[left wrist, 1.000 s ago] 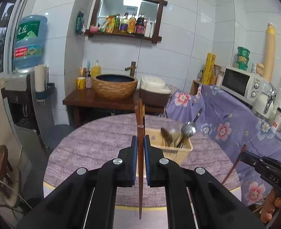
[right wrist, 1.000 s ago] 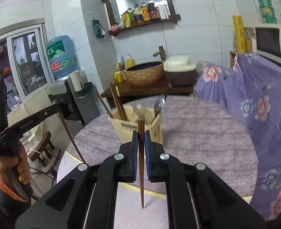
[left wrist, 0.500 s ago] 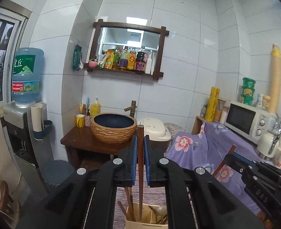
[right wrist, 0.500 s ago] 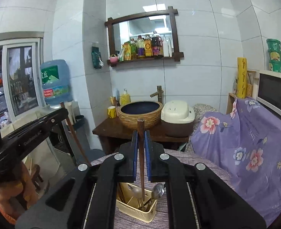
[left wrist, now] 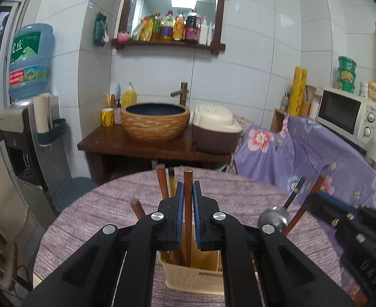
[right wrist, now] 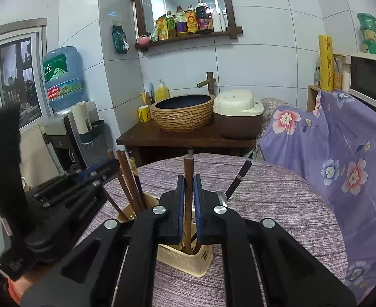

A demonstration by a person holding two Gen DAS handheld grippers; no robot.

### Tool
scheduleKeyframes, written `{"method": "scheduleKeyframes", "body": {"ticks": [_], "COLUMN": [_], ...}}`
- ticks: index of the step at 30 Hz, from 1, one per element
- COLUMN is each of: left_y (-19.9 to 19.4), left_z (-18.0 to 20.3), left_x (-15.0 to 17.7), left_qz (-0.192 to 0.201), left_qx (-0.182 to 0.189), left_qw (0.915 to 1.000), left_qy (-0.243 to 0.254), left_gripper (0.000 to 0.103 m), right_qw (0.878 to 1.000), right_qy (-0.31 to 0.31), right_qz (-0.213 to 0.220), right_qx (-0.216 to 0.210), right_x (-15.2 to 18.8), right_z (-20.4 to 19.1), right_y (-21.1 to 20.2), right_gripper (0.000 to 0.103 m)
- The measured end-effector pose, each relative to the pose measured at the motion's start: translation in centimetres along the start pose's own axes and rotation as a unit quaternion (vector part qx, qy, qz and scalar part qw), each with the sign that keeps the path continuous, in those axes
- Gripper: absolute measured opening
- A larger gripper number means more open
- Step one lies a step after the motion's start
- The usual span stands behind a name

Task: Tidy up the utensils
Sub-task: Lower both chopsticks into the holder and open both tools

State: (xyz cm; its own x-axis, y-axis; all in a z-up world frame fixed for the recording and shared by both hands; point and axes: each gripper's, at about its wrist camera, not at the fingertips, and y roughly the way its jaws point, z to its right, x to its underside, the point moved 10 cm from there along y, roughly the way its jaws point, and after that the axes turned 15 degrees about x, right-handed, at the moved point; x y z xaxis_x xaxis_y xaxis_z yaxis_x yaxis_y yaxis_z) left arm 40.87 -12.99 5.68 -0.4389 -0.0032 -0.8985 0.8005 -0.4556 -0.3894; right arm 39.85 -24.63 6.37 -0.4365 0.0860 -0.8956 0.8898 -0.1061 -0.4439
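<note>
My left gripper (left wrist: 187, 186) is shut on a brown chopstick (left wrist: 187, 230) held upright, its lower end inside the beige utensil holder (left wrist: 193, 281). My right gripper (right wrist: 188, 179) is shut on a second brown chopstick (right wrist: 188, 165), whose tip also reaches down into the holder (right wrist: 185, 258). More chopsticks (right wrist: 129, 179) stand in the holder's left side, and a metal spoon (left wrist: 273, 216) with a black handle (right wrist: 239, 176) leans at its right. Each view shows the other gripper close beside the holder.
The holder stands on a round table with a purple cloth (right wrist: 277, 204). Beyond it are a dark wooden stand with a woven basin (left wrist: 154, 122) and a rice cooker (left wrist: 216, 133). A flowered purple cover (right wrist: 341, 153) lies at right, a water dispenser (left wrist: 29, 128) at left.
Both grippers have swung in over the holder with their chopsticks. The holder, further off before, now sits right under the fingers with both chopstick tips inside it.
</note>
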Motion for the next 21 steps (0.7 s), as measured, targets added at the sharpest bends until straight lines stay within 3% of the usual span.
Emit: {"method": "scheduleKeyframes", "body": {"ticks": [6,9,10,11,12,14,15,17,18,21], "left_y": [0.1,-1.1,-1.7,-2.4,-3.5,-5.9,-7.3,-9.7,-11.2,-14.7], "left_z": [0.3,0.7,0.9,1.1,1.2,1.0,0.9,0.5,0.2,-1.0], "left_x": [0.5,0.0,0.0,-0.1,0.0,0.5,1.1,2.5,3.7,7.3], "left_qz": [-0.011,-0.006,-0.003,0.0,0.009,0.03,0.04,0.048,0.051,0.058], "left_qx": [-0.001,0.009,0.01,0.011,0.011,0.008,0.008,0.007,0.007,0.008], "left_qw": [0.9998,0.9998,0.9997,0.9996,0.9994,0.9989,0.9986,0.9982,0.9981,0.9981], "left_qy": [0.017,0.017,0.021,0.026,0.031,0.034,0.035,0.036,0.035,0.019], "left_gripper": [0.008,0.011,0.02,0.034,0.043,0.076,0.081,0.093,0.096,0.098], "right_qw": [1.0,1.0,1.0,0.999,0.999,0.998,0.998,0.997,0.997,0.995], "right_qy": [0.001,-0.002,0.0,0.002,0.005,0.001,-0.002,-0.007,-0.009,-0.013], "right_qz": [0.009,0.018,0.025,0.034,0.045,0.052,0.054,0.061,0.066,0.08], "right_qx": [-0.004,0.001,0.003,0.006,0.013,0.027,0.033,0.043,0.048,0.063], "right_x": [0.0,0.0,0.1,0.0,0.2,1.2,2.0,3.8,4.8,9.1], "right_z": [0.0,0.2,0.4,0.6,1.0,1.5,1.7,2.2,2.4,3.1], "right_y": [-0.2,-0.8,-1.4,-2.0,-2.9,-4.4,-5.3,-7.1,-8.0,-11.2], "right_gripper": [0.009,0.028,0.049,0.059,0.059,0.061,0.062,0.076,0.079,0.087]}}
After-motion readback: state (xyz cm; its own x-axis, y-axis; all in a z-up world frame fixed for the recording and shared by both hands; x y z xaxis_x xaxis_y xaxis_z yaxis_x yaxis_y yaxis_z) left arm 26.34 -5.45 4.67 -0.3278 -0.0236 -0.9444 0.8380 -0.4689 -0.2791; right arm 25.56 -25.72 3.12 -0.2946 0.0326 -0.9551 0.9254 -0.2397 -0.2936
